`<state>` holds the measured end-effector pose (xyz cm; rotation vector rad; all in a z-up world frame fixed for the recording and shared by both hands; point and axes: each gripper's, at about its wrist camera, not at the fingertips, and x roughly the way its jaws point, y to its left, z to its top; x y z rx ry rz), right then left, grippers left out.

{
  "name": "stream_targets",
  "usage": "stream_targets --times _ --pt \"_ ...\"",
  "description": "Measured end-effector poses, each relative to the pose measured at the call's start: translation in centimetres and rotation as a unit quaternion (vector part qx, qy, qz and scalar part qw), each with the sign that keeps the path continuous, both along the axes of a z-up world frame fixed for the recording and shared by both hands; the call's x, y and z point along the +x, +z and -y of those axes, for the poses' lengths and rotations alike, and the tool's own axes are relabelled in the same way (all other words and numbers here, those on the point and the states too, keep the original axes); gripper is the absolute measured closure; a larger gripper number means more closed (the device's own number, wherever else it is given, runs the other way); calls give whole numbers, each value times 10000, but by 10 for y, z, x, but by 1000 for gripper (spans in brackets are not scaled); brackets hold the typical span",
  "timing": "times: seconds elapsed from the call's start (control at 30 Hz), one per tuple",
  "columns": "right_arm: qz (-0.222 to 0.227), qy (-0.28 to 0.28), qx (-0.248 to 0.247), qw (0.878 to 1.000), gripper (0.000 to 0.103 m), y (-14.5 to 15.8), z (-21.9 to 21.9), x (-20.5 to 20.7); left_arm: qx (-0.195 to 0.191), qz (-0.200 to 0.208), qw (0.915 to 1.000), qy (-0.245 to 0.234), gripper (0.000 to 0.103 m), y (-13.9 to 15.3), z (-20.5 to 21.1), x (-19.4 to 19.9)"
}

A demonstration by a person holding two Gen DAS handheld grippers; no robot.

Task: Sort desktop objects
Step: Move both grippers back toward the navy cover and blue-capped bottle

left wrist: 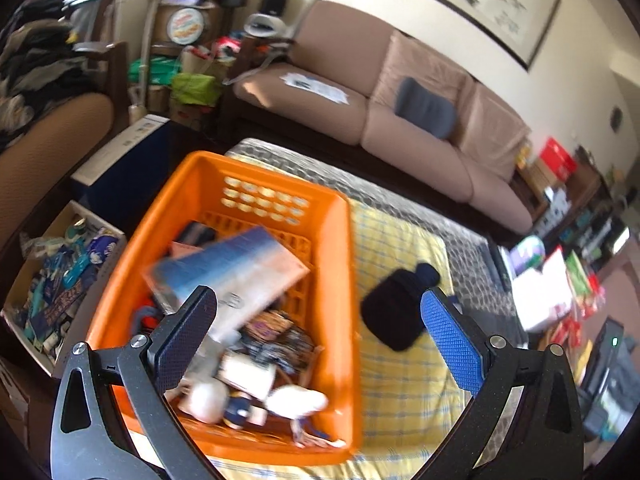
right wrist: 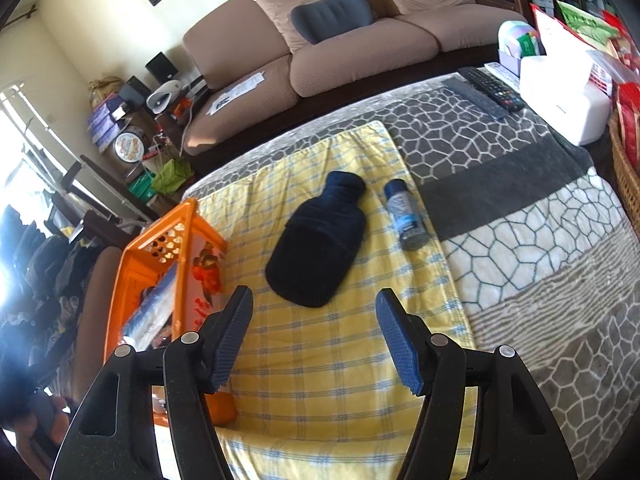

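Observation:
An orange basket (left wrist: 340, 280) stands on a yellow checked cloth (left wrist: 400, 380) and holds several items, among them a blurred blue and pink box (left wrist: 236, 272). My left gripper (left wrist: 318, 320) is open and empty, above the basket's near half. A dark navy hot-water bottle cover (right wrist: 316, 240) lies on the cloth (right wrist: 320, 360); it also shows in the left wrist view (left wrist: 396, 308). A small blue bottle (right wrist: 404, 216) lies to its right. My right gripper (right wrist: 314, 332) is open and empty, just in front of the navy cover. The basket (right wrist: 160, 252) is at its left.
A grey patterned blanket (right wrist: 520, 200) covers the table. Remote controls (right wrist: 492, 88), a white box (right wrist: 560, 104) and a wicker basket (right wrist: 628, 176) sit at the far right. A brown sofa (right wrist: 320, 48) runs behind. A cardboard box of clutter (left wrist: 60, 280) stands left of the table.

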<state>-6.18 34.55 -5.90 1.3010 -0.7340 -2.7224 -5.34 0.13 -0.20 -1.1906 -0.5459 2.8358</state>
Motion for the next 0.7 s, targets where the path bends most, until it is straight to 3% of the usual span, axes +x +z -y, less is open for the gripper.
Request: stream_targets --times 0.2,0.37,0.53,0.7 --pt "127 -134 142 9997 37 -8 -29 6 -440 -112 9982 -381 1 -3 -46 1" --pt "242 -283 644 9972 36 -11 -53 10 -853 -59 9953 -460 1 -11 -65 0" --pt "206 -405 529 9976 30 -24 -83 7 -947 23 9944 -463 1 -22 -76 -2" --pt "374 -487 297 9977 30 -52 -108 -12 -1389 39 9869 -820 1 -34 -100 2"
